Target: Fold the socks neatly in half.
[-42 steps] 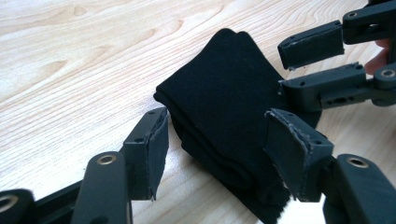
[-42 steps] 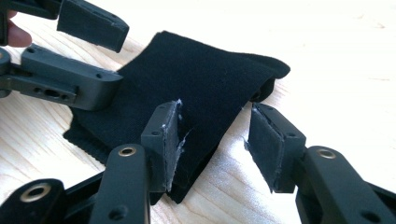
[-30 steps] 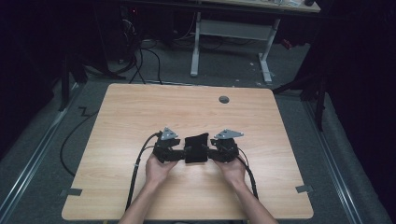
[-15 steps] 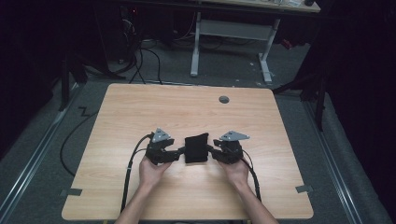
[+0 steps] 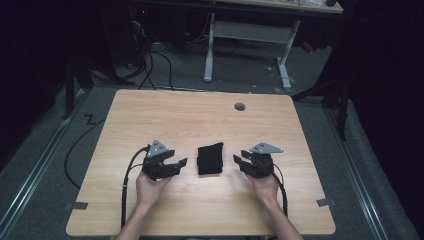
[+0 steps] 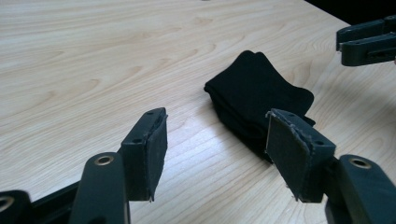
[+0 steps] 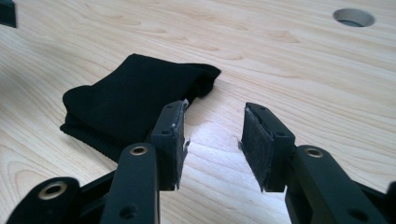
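Observation:
A folded black cloth (image 5: pixel 210 158) lies flat on the wooden table (image 5: pixel 200 115), between my two grippers. My left gripper (image 5: pixel 181 163) rests a short way to its left, open, with nothing between its jaws. My right gripper (image 5: pixel 237 163) sits just to its right, also open and holding nothing. In the left gripper view the cloth (image 6: pixel 254 100) lies beyond the right jaw of the left gripper (image 6: pixel 217 154), and the right gripper's jaws (image 6: pixel 366 42) show at the top right. In the right gripper view the cloth (image 7: pixel 135 100) lies ahead and left of the right gripper (image 7: pixel 212 144).
A round grey cable hole (image 5: pixel 240 106) sits near the table's far edge (image 7: pixel 353 17). Cables (image 5: pixel 127 185) trail from both grippers toward the near edge. Tape marks (image 5: pixel 326 202) sit at the near corners. A white desk frame (image 5: pixel 247 35) stands on the floor beyond.
Both grippers have let go of the cloth, opened and drawn apart sideways. The cloth now lies alone, folded, on the table.

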`<state>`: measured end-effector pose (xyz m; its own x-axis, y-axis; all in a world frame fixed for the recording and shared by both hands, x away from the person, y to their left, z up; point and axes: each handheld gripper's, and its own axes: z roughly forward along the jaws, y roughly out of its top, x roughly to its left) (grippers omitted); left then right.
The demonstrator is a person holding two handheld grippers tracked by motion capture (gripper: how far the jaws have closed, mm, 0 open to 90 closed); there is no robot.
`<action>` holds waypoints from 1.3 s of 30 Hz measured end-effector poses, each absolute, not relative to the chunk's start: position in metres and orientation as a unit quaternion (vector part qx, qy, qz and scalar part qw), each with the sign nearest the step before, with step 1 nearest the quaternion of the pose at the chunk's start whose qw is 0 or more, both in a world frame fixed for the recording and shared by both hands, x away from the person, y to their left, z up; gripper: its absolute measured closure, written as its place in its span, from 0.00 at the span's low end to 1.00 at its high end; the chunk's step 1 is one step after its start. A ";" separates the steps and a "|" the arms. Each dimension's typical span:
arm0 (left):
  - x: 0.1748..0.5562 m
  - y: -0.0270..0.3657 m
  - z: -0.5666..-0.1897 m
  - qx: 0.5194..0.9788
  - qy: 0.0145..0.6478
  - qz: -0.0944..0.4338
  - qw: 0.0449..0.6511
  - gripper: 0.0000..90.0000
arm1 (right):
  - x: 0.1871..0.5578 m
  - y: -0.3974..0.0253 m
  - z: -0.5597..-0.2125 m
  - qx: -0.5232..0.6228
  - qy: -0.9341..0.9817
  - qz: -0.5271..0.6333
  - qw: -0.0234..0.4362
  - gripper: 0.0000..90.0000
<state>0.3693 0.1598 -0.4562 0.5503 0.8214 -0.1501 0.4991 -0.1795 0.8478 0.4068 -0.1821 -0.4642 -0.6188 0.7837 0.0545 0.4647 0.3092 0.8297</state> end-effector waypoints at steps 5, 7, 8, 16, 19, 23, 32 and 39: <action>0.365 0.168 -0.452 0.743 0.445 0.178 0.467 0.43 | 0.404 -0.188 -0.459 0.393 0.787 0.439 0.183 0.66; 0.366 0.170 -0.451 0.745 0.444 0.180 0.463 0.43 | 0.403 -0.189 -0.457 0.389 0.789 0.440 0.184 0.65; 0.366 0.171 -0.452 0.745 0.446 0.180 0.462 0.43 | 0.403 -0.191 -0.457 0.387 0.790 0.439 0.184 0.65; 0.352 0.187 -0.454 0.725 0.461 0.174 0.482 0.42 | 0.391 -0.205 -0.455 0.393 0.783 0.447 0.179 0.63; 0.350 0.190 -0.451 0.722 0.462 0.180 0.484 0.42 | 0.388 -0.207 -0.458 0.389 0.786 0.444 0.183 0.62; 0.347 0.196 -0.450 0.718 0.463 0.188 0.485 0.42 | 0.384 -0.214 -0.460 0.390 0.783 0.447 0.186 0.62; 0.340 0.209 -0.459 0.711 0.478 0.193 0.479 0.41 | 0.378 -0.228 -0.460 0.400 0.776 0.449 0.191 0.61; 0.336 0.217 -0.464 0.705 0.487 0.186 0.481 0.40 | 0.375 -0.239 -0.464 0.412 0.769 0.450 0.190 0.61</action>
